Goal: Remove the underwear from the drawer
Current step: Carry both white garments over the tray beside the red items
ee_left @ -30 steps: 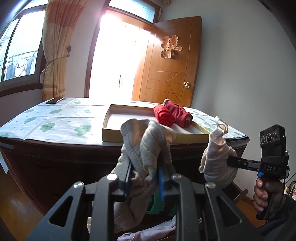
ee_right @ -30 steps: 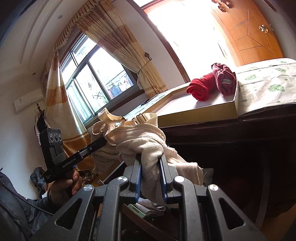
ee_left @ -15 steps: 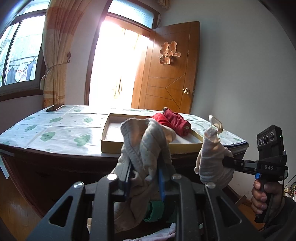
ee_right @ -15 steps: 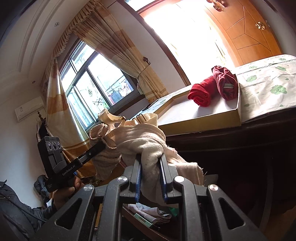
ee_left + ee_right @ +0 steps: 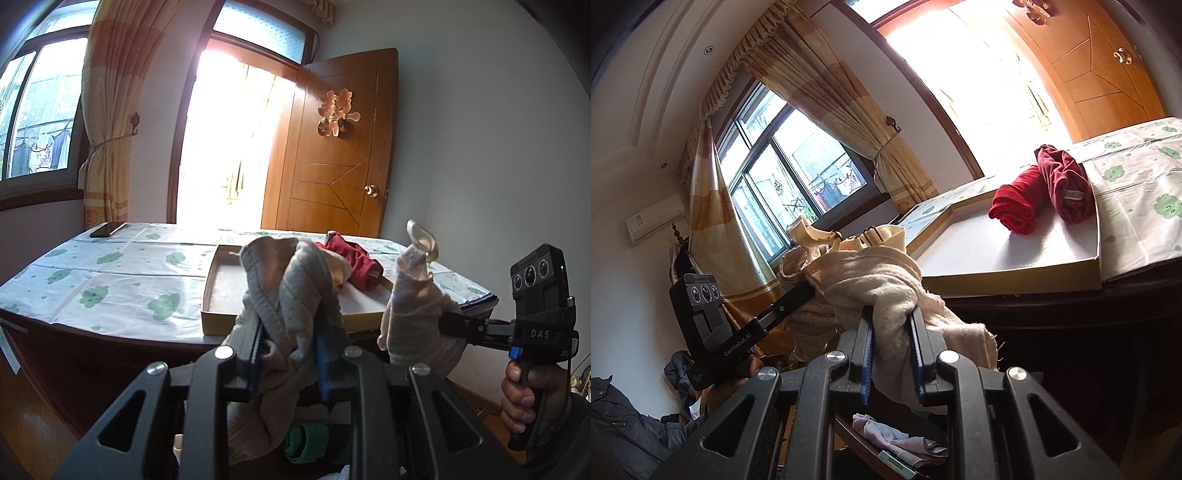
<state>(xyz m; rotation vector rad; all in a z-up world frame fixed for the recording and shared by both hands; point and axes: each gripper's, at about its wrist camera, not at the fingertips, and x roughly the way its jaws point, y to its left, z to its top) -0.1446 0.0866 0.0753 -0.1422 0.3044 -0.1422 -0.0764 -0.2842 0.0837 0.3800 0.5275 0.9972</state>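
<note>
Both grippers are clamped on one beige underwear (image 5: 291,295), held bunched in the air in front of the surface's near edge (image 5: 110,328): left gripper (image 5: 288,365) on one end, right gripper (image 5: 892,354) on the other. The hanging tail could snag on the open drawer (image 5: 886,439) below, or on the tray's near rim (image 5: 221,326), and tug the cloth out of one grip

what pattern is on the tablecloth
White with scattered green cloud-like blobs; the tablecloth shows best in the left wrist view.
</note>
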